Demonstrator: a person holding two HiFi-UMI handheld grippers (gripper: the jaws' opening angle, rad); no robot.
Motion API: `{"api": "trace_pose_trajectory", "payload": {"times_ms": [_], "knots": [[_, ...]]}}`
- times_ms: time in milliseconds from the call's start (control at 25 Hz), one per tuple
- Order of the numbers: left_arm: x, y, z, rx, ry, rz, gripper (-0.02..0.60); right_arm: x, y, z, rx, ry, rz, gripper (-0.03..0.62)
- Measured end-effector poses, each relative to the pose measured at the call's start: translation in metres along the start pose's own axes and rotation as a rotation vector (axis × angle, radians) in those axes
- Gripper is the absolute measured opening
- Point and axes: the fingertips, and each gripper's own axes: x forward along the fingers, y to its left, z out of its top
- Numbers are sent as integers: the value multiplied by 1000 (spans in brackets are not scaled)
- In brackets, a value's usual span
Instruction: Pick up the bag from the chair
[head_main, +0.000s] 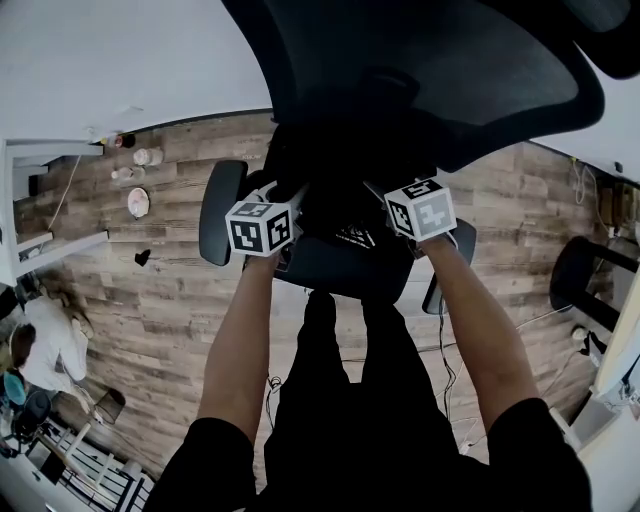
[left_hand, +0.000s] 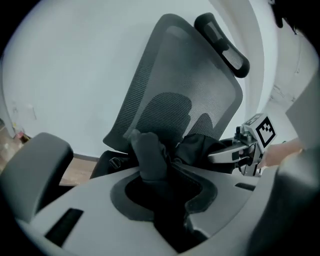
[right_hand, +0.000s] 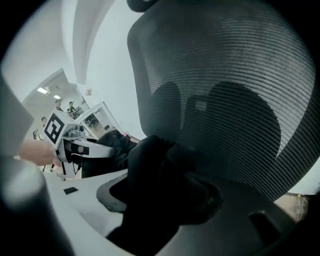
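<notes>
Wood-plank flooring (head_main: 170, 290) runs under a black mesh office chair (head_main: 430, 70) that fills the top of the head view. Left of centre, the left gripper (left_hand: 152, 167) is clamped on a raised fold of the bag (head_main: 335, 210), a dark, soft thing sitting on the chair's seat between the two grippers. Right of centre, the right gripper (right_hand: 152, 172) is closed on a thicker bunch of the same cloth. Both bites look like loose fabric rather than a handle, so I'd worry a fold slides out under the bag's weight. An uneven lift could tip it sideways, and slack cloth might snag on the armrest (head_main: 220, 210) beside the left gripper.
</notes>
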Motion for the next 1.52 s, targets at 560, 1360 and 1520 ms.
{"api": "trace_pose_trajectory", "payload": {"times_ms": [560,1360,1520], "knots": [[-44,-54,17,184,-230,-54,49,-57,27,8,-140,-276,-111,109],[-112,-108,60,313,-351,-17,46,-115,49,30,-202,-375,-108,93],[-125,-118,69,332,-370,-28,44,-132,53,35,-185,-404,-113,92]]}}
